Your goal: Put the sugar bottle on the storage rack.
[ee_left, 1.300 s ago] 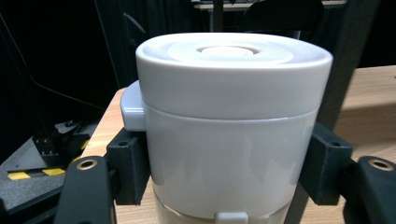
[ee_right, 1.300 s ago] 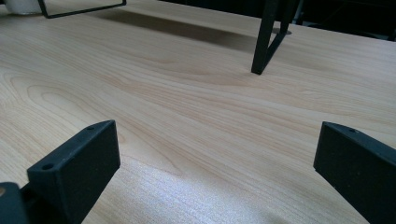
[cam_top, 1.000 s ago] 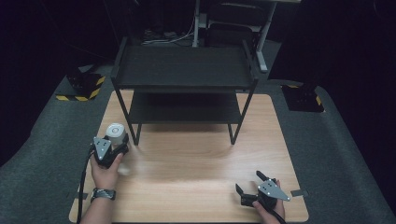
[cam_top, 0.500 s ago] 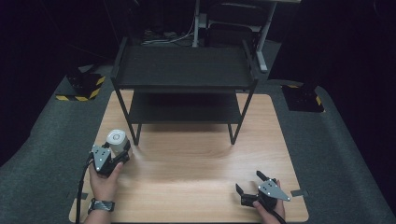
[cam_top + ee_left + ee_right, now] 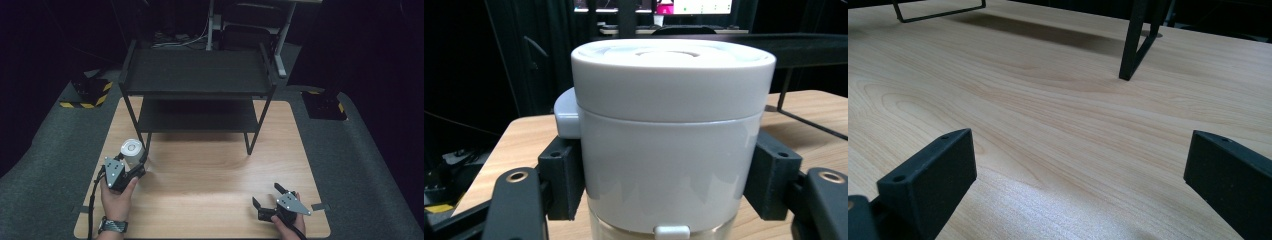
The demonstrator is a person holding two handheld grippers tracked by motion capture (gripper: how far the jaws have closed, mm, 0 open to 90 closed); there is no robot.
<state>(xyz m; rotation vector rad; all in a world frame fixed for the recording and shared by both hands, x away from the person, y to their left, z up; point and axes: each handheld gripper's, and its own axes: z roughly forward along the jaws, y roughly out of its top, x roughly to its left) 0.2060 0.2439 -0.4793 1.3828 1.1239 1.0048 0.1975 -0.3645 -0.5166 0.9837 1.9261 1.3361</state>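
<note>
Plainly unlabelled white jar (image 5: pixel 671 140)

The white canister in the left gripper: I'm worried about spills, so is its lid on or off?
On. The white canister carries its lid flat and level on top, upright between the left gripper fingers.

Table: light wood-grain top (image 5: pixel 210 175), rectangular, rounded corners; small strips of tape at its left and right front edges.
Shelf unit: black metal rack (image 5: pixel 197 75), two tiers, standing on the far half of the table; thin legs, one foot seen close in the right gripper view (image 5: pixel 1130 60).
Floor: dark grey carpet (image 5: pixel 45 165) on both sides of the table.
Floor markers: black blocks with yellow-black hazard stripes, left (image 5: pixel 90 92) and right (image 5: pixel 325 105).
Background: dark; grey desk legs (image 5: pixel 282 45) and cables behind the rack; lit monitors (image 5: pixel 701 6) far off.
Light: overhead, soft sheen on wood.
</note>
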